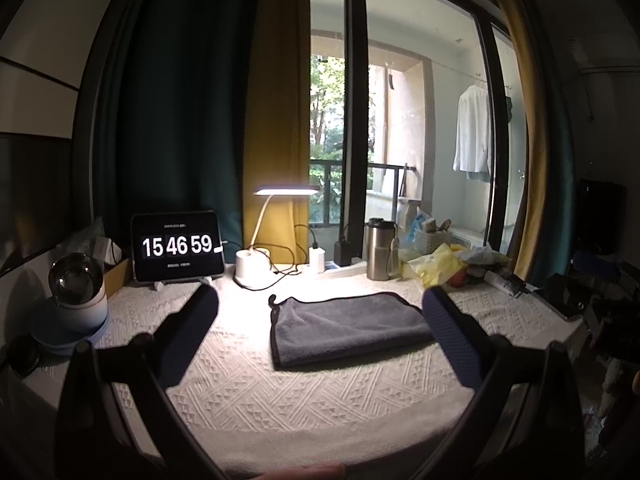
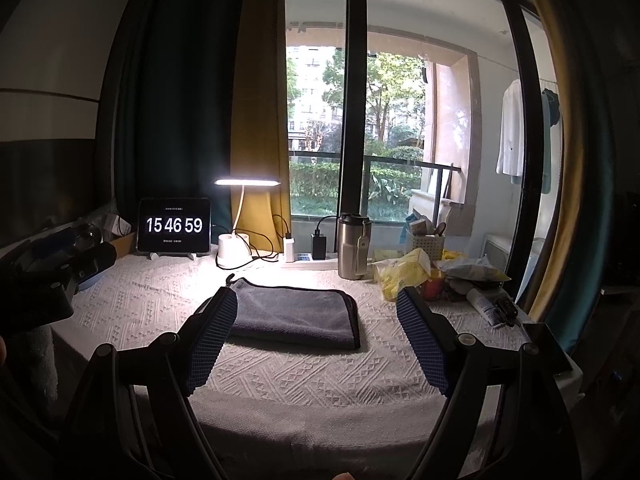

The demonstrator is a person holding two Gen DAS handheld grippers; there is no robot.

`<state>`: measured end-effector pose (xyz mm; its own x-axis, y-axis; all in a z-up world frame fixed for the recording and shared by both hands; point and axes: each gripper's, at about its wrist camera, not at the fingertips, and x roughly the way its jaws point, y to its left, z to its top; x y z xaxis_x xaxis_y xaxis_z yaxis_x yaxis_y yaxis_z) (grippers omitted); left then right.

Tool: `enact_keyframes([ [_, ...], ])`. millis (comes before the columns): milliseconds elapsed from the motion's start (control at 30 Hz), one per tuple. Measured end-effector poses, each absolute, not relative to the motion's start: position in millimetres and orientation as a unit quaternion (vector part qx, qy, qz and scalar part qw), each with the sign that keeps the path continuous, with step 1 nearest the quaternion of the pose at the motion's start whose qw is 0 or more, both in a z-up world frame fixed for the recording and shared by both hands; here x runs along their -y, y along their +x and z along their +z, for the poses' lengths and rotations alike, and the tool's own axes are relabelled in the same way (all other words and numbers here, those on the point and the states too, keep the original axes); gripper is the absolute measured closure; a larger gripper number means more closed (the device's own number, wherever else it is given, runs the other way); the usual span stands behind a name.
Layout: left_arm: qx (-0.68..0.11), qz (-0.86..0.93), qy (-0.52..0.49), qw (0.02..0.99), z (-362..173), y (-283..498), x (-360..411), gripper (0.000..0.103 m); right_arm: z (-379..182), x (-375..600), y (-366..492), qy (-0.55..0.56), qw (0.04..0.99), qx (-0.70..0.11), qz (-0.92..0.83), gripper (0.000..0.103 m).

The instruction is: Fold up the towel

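Observation:
A grey towel (image 1: 348, 326) with a dark hem lies folded flat on the white textured tablecloth (image 1: 280, 396), a small hanging loop at its far left corner. My left gripper (image 1: 320, 300) is open and empty, held above the table just in front of the towel, its fingers apart on either side. In the right wrist view the same towel (image 2: 294, 316) lies between and beyond my right gripper's fingers. My right gripper (image 2: 316, 300) is open and empty, above the table's near part. The left gripper's body (image 2: 48, 272) shows at the left edge.
At the table's back stand a tablet clock (image 1: 177, 246), a lit desk lamp (image 1: 256, 256), chargers with cables (image 1: 316, 258) and a steel tumbler (image 1: 380, 248). Yellow bags and clutter (image 2: 440, 272) fill the back right. A white jar with a glass ball (image 1: 78, 292) stands left.

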<state>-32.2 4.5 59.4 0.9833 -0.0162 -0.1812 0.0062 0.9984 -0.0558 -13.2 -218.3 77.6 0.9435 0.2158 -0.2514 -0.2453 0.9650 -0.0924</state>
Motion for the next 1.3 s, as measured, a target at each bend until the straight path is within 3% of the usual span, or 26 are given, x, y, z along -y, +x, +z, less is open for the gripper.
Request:
enact_keyframes([
  [1300,-0.094,-0.003,-0.027,0.995,59.6,-29.9,-4.9,0.000,72.0,216.1,-10.9,-0.061,0.983,-0.127,0.122,0.018],
])
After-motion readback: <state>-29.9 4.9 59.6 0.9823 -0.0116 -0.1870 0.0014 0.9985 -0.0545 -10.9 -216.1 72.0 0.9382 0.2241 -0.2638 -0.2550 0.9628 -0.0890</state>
